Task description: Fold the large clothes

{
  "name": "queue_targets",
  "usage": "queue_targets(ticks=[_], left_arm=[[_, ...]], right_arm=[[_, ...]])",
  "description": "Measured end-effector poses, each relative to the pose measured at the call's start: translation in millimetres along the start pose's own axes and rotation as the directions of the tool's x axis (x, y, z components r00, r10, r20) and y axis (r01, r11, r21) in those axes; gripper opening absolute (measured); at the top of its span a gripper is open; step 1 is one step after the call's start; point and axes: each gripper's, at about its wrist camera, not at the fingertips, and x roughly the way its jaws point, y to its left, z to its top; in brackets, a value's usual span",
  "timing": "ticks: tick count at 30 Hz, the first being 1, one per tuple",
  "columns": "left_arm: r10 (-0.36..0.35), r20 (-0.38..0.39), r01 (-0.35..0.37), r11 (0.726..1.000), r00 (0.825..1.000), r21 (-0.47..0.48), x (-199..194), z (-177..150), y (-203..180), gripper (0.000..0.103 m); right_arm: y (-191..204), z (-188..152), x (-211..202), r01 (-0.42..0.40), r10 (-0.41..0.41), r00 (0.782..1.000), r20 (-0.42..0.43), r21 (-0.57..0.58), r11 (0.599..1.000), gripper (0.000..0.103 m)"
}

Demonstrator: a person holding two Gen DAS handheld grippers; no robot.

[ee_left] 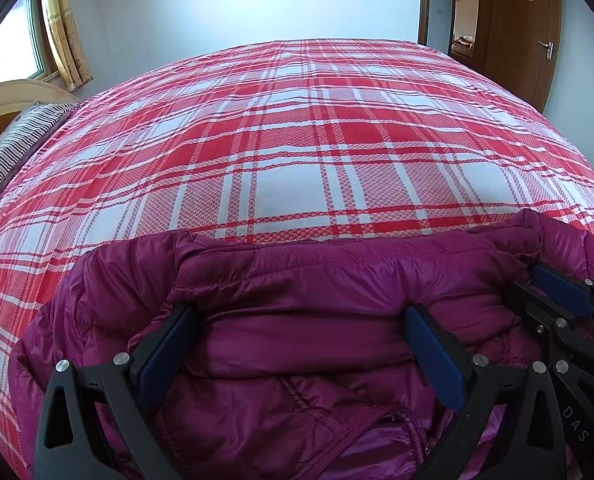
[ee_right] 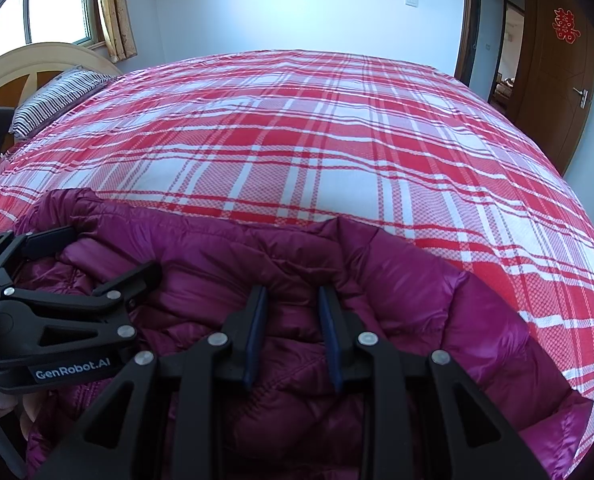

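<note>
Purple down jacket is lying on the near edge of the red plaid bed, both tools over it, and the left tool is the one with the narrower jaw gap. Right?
Not quite: the narrower gap is on the right tool. The right wrist view shows its pads close together over the purple down jacket, while the left wrist view shows the left tool spread wide. The rest stands: the jacket lies at the near edge of the red plaid bed.

One purple puffer jacket point(ee_left: 297, 292) on one bed point(ee_left: 297, 128), one striped pillow point(ee_left: 17, 148) up top, two grippers — left gripper point(ee_left: 297, 320), right gripper point(ee_right: 291, 300) — one door point(ee_left: 521, 28), one window point(ee_right: 53, 4), one curtain point(ee_left: 63, 28).
</note>
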Motion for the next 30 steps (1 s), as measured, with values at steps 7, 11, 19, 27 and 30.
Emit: queue_targets(ticks=[7, 11, 19, 27, 30], left_arm=[[0.01, -0.003, -0.01, 1.0, 1.0, 0.007, 1.3, 0.6, -2.2, 0.102], [0.016, -0.003, -0.016, 1.0, 1.0, 0.011, 1.8, 0.8, -3.5, 0.102], [-0.021, -0.023, 0.021, 1.0, 1.0, 0.016, -7.3, 10.3, 2.5, 0.102], [-0.168, 0.164, 0.171, 0.985, 0.972, -0.005, -158.4, -28.6, 64.5, 0.102], [-0.184, 0.171, 0.179, 0.983, 0.968, 0.042, -210.8, -85.6, 91.3, 0.102]], right_arm=[[2.6, 1.1, 1.3, 0.014, -0.014, 1.0, -0.006, -0.009, 1.0, 0.03], [3.4, 1.6, 1.7, 0.023, -0.023, 1.0, -0.008, -0.016, 1.0, 0.03], [1.8, 7.1, 2.4, 0.009, -0.009, 1.0, -0.021, -0.017, 1.0, 0.032], [-15.4, -11.0, -102.3, 0.001, 0.006, 0.997, 0.073, -0.095, 0.995, 0.072], [-35.8, -40.8, -155.3, -0.013, 0.017, 0.999, 0.044, -0.108, 0.994, 0.073]])
